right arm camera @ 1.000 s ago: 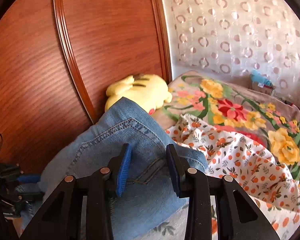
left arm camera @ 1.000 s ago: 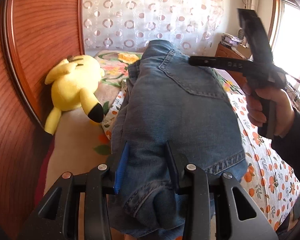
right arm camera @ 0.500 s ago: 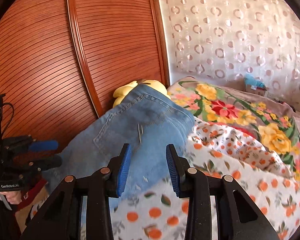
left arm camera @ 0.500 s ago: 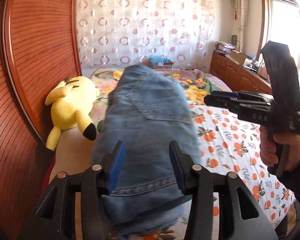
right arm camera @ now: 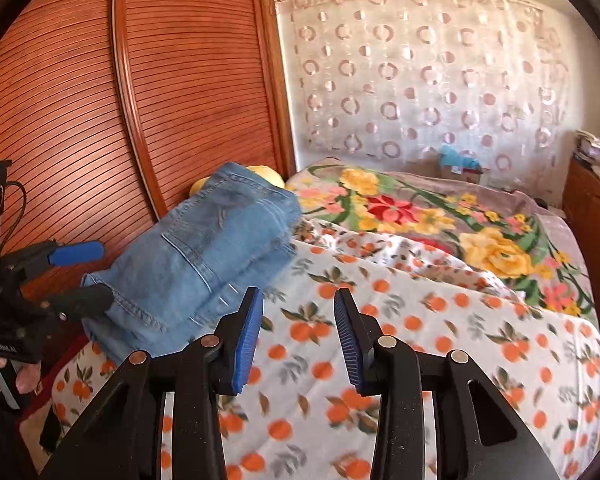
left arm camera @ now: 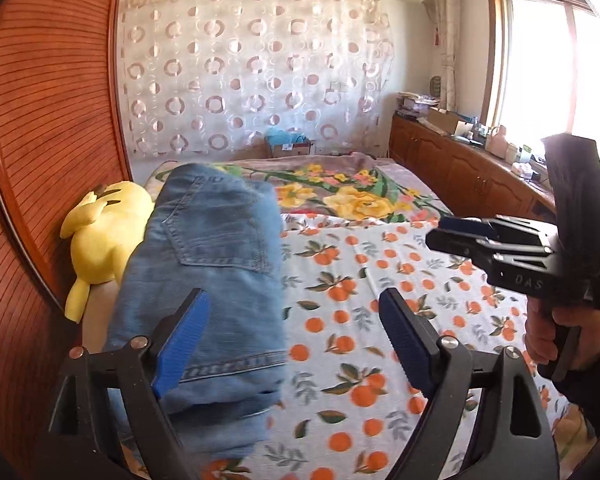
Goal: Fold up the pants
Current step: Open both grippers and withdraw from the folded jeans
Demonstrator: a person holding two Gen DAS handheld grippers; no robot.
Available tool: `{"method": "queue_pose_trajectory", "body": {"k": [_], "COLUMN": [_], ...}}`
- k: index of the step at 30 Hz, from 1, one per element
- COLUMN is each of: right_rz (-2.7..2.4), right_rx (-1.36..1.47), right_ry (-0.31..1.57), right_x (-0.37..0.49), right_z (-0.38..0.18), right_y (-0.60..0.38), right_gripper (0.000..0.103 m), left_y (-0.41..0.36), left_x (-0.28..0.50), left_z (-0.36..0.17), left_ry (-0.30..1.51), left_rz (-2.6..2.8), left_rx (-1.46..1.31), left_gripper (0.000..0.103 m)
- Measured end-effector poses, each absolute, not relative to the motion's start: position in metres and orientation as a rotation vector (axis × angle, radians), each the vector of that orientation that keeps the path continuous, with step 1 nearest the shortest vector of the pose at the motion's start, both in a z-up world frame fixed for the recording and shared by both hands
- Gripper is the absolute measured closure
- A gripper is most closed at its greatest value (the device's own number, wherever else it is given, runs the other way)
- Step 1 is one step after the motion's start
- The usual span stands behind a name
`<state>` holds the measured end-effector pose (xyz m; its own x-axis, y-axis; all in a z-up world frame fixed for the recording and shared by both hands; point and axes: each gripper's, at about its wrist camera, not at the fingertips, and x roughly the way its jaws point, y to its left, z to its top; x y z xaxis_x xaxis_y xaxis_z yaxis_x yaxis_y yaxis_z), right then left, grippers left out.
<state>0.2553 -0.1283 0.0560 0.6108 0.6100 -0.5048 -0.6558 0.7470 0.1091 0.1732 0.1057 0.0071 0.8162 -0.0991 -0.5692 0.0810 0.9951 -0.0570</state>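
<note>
Folded jeans [left arm camera: 216, 280] lie on the bed's orange-print sheet [left arm camera: 380, 320], wardrobe [left arm camera: 52, 120] left; left tool [left arm camera: 294, 340] just spread wide, right tool [right arm camera: 298, 336] parted, both empty.

A home bedroom. A bed [left arm camera: 380, 280] with floral bedding, a yellow plush toy [left arm camera: 100, 240], and a curtained window [left arm camera: 548, 60] show it.

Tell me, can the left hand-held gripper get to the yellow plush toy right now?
Probably yes. The left hand-held gripper is open and holds nothing, but the folded jeans partly cover the toy.
</note>
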Motion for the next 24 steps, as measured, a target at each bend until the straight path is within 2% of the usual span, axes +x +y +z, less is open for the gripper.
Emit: {"method": "queue_pose_trajectory", "body": {"k": [3, 10, 15, 24], "right_rz": [0.699, 0.626, 0.553, 0.449], "right_rx": [-0.087, -0.084, -0.063, -0.019], "right_ry": [0.545, 0.517, 0.492, 0.428], "right_x": [0.240, 0.205, 0.174, 0.116], "right_z": [0.059, 0.072, 0.080, 0.101], "right_y": [-0.144, -0.165, -0.177, -0.199], "right_gripper": [0.057, 0.033, 0.024, 0.021], "left_y": [0.094, 0.061, 0.040, 0.010], "left_x": [0.172, 0.160, 0.143, 0.109], "left_z": [0.012, 0.021, 0.029, 0.048], "left_ry": [0.607, 0.585, 0.549, 0.495], "left_rz": [-0.118, -0.178, -0.152, -0.130], "left_rx": [-0.039, -0.035, 0.005, 0.005], "left_gripper": [0.016, 0.016, 0.016, 0.016]}}
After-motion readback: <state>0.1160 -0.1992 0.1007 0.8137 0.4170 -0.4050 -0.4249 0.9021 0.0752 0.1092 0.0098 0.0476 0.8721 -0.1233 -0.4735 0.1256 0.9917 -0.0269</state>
